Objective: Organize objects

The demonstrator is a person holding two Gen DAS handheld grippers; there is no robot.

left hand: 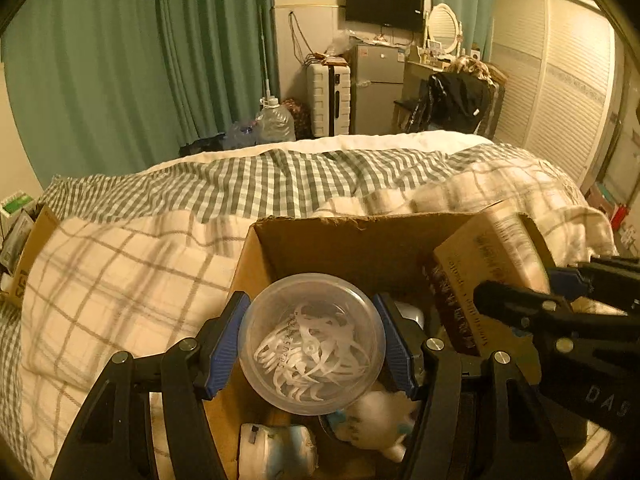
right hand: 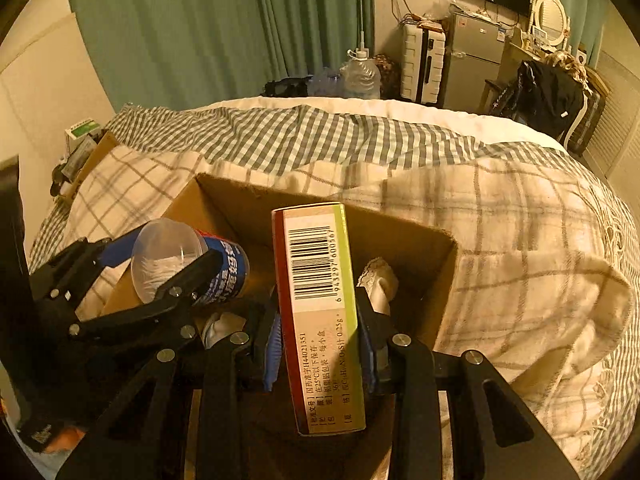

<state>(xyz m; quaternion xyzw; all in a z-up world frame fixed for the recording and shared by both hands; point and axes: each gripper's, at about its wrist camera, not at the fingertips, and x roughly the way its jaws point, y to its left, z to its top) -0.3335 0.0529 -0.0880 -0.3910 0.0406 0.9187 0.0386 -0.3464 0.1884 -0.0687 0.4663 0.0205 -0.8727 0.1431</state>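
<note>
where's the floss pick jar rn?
The floss pick jar is clamped in the left gripper, held over the left side of the cardboard box on the bed, left of the medicine box.

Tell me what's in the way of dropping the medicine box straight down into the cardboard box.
No lid or flap covers the cardboard box. The medicine box, clamped in the right gripper, hangs over its open top. Loose items already lie below, including a crumpled white piece. The left gripper holds the clear jar beside it.
</note>
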